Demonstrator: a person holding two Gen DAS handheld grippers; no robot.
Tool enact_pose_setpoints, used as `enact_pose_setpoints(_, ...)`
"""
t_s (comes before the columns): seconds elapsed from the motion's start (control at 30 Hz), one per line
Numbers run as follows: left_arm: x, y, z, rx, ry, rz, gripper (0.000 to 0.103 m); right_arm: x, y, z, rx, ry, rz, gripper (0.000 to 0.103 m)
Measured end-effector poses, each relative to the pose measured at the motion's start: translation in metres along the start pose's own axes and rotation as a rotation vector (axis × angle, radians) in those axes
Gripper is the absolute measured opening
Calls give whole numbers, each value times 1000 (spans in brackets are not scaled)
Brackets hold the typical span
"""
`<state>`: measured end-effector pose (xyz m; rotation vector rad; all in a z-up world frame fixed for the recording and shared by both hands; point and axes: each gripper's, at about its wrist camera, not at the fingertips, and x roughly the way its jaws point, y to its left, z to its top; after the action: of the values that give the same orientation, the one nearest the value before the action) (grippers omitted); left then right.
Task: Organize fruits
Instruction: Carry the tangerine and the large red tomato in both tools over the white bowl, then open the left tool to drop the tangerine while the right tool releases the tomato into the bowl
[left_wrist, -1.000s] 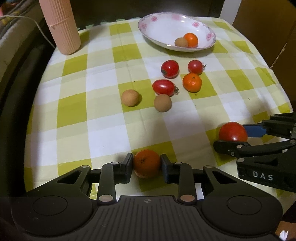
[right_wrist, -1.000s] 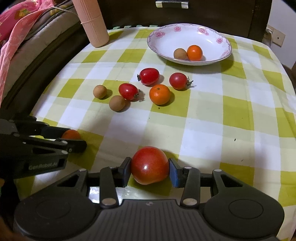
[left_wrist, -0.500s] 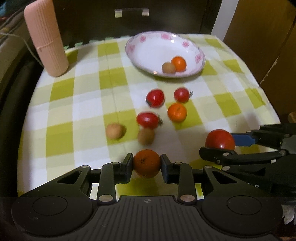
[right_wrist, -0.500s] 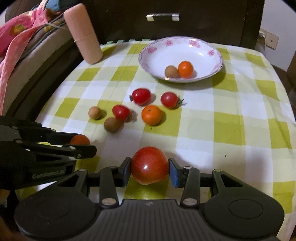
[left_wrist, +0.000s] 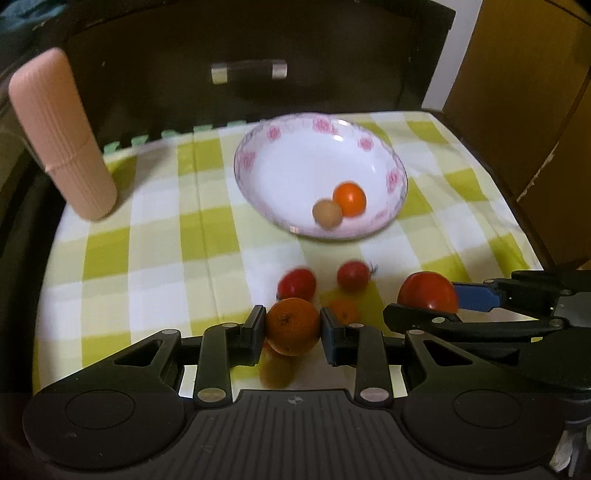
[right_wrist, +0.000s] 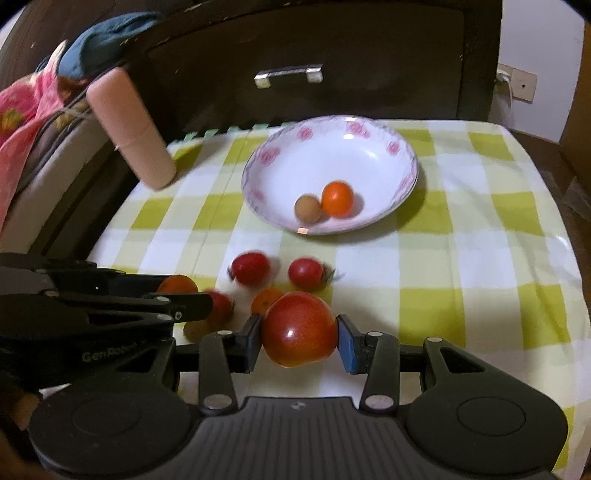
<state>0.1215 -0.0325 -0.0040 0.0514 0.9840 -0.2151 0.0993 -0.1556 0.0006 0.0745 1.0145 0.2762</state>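
At the bottom middle of the left wrist view, the left gripper (left_wrist: 293, 326) pinches a small round orange mandarin (left_wrist: 293, 325) between its two black pads, up off the yellow and white checked cloth (left_wrist: 155, 254). Its little stem dimple faces the camera. At the bottom middle of the right wrist view, the right gripper (right_wrist: 300, 338) pinches a big red tomato (right_wrist: 300, 328), one black pad on the left and one blue pad on the right. The tomato is a bit wider than tall, with its long side going across between the pads.

Only the right wrist view shows the pink flowery blanket (right_wrist: 18, 122) at the upper left and the wall socket (right_wrist: 521, 86) at the upper right. Only the left wrist view shows the brown wooden panel (left_wrist: 517, 92) at the upper right.

Both views show the white dish with pink flowers (left_wrist: 258, 177) in the middle, holding a small orange fruit (left_wrist: 349, 199) touching a small brown round fruit (left_wrist: 327, 213).
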Motion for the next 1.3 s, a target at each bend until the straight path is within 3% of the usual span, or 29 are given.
enact_pose_setpoints(0.63,51,1,71,-4,-44,16,37,41,-44,72,50,-59,-19,41)
enact_pose_setpoints(1.1,72,12,86,-53,-27,5,39,69,-56,91,48,-74,-15,42)
enact_pose_setpoints(1.3,73,16,88,-74,-25,16,48,70,-56,93,47,-85,-18,42)
